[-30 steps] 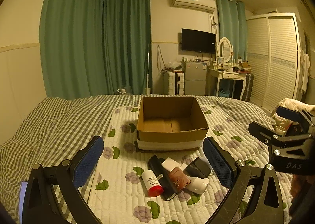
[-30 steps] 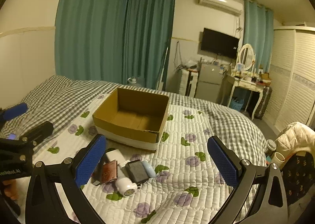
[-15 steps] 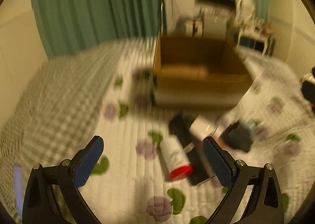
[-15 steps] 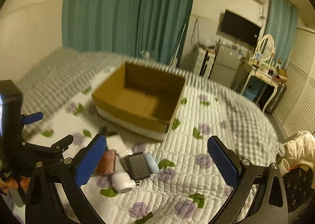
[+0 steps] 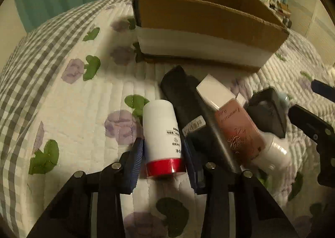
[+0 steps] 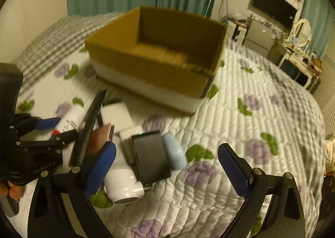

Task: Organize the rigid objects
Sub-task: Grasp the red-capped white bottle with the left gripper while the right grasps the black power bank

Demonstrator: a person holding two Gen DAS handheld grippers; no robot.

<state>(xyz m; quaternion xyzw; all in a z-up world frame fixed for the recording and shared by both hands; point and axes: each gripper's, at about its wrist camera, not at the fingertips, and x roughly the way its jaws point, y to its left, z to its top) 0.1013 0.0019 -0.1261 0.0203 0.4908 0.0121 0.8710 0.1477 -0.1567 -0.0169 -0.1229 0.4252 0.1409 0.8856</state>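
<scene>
At lower centre of the left view, your left gripper (image 5: 162,154) clamps the white bottle (image 5: 162,133) (red cap nearest), while your right gripper (image 6: 166,161) gapes wide.

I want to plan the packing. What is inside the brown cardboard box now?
In the right wrist view the brown cardboard box shows only bare floor flaps, with no objects seen. Its near wall hides the front strip of the floor, so that part stays unknown.

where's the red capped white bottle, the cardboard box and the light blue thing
red-capped white bottle (image 5: 162,133), left wrist view, white body
cardboard box (image 6: 146,64), right wrist view, brown front wall
light blue thing (image 6: 174,152), right wrist view, its rounded top
</scene>
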